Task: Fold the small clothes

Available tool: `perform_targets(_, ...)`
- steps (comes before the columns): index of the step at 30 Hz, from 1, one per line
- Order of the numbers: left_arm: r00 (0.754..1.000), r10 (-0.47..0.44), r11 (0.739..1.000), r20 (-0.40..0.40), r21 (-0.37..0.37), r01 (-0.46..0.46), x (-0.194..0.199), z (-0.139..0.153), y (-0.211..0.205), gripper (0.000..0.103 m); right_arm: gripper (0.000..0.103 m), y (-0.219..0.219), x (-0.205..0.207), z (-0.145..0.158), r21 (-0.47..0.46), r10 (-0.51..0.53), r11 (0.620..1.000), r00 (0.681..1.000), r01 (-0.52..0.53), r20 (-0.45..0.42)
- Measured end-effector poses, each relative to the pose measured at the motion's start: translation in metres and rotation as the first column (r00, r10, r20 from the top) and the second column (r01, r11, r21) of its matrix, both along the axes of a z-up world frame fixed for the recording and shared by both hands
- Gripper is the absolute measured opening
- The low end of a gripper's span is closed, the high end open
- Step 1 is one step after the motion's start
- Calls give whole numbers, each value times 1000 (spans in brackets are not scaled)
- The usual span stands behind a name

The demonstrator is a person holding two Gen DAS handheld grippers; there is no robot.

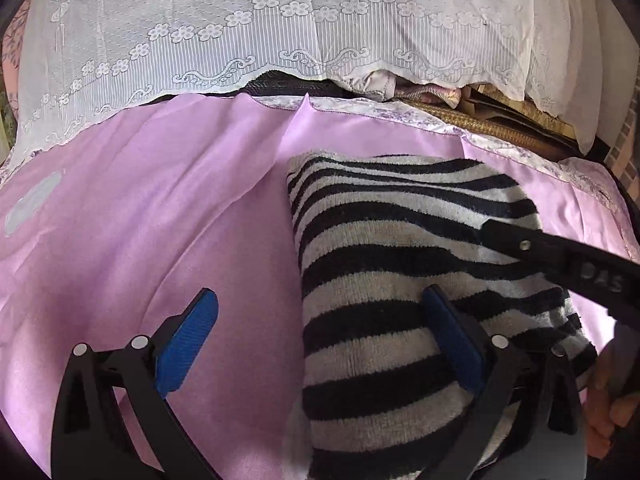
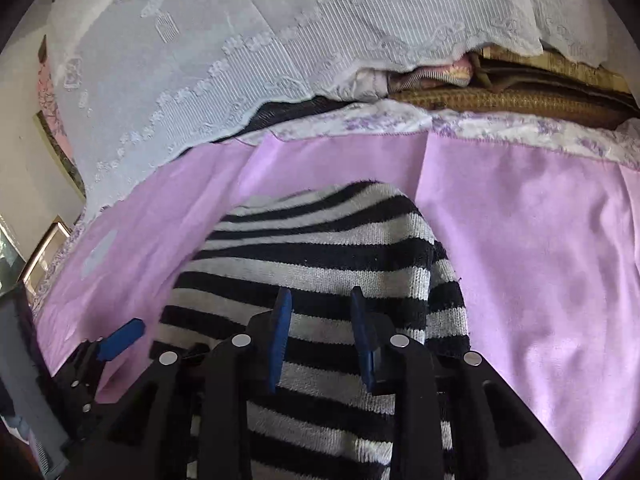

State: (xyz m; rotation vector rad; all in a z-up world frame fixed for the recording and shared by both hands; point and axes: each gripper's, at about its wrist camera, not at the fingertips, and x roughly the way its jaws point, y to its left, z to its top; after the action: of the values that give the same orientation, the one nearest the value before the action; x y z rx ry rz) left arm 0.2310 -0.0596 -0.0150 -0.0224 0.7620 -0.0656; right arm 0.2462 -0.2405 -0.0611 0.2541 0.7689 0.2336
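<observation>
Lying folded on the pink sheet (image 1: 160, 216), the striped knit (image 1: 400, 248) ran lengthwise away from both cameras, its left edge straight and its far corner rounded. The left gripper (image 1: 320, 340) hung low over it with its jaws spread wide: the left blue pad (image 1: 188, 344) stood over bare sheet, the right one over the knit, and nothing was caught between them. The right gripper (image 2: 320, 336) sat above the knit's (image 2: 320, 264) near half, its blue pads (image 2: 280, 336) drawn closer but with a clear gap, stripes showing between them; whether they touched the fabric could not be told. In the left view its black finger crossed the knit's right side. Beyond the sheet (image 2: 540, 240), a white lace cover (image 1: 280, 20) draped over stacked bedding, with a woven mat (image 2: 500, 100) and folded cloth showing under its hem.
</observation>
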Motion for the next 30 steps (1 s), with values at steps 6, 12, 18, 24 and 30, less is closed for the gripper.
perform_targets(6, 999, 6, 998, 32, 58, -8, -4, -1, -8, 99, 22, -3, 4, -11, 23, 13, 1000, 1000, -14, 19)
perform_targets(12, 999, 11, 998, 46, 68, -14, -8, 2, -7, 99, 27, -4, -17, -5, 36, -9, 999, 998, 7, 62)
perform_targets(18, 999, 13, 999, 44, 51, -15, -10, 3, -3, 99, 37, 5, -45, 8, -40, -18, 999, 993, 23, 119)
perform_targets(24, 999, 7, 999, 45, 46, -9, -18, 4, -1, 99, 40, -6, -58, -3, -47, -46, 998, 995, 50, 90)
perform_targets(30, 999, 3, 999, 49, 54, -6, -34, 5, -1, 99, 40, -4, -73, -11, -76, -38, 996, 994, 46, 106)
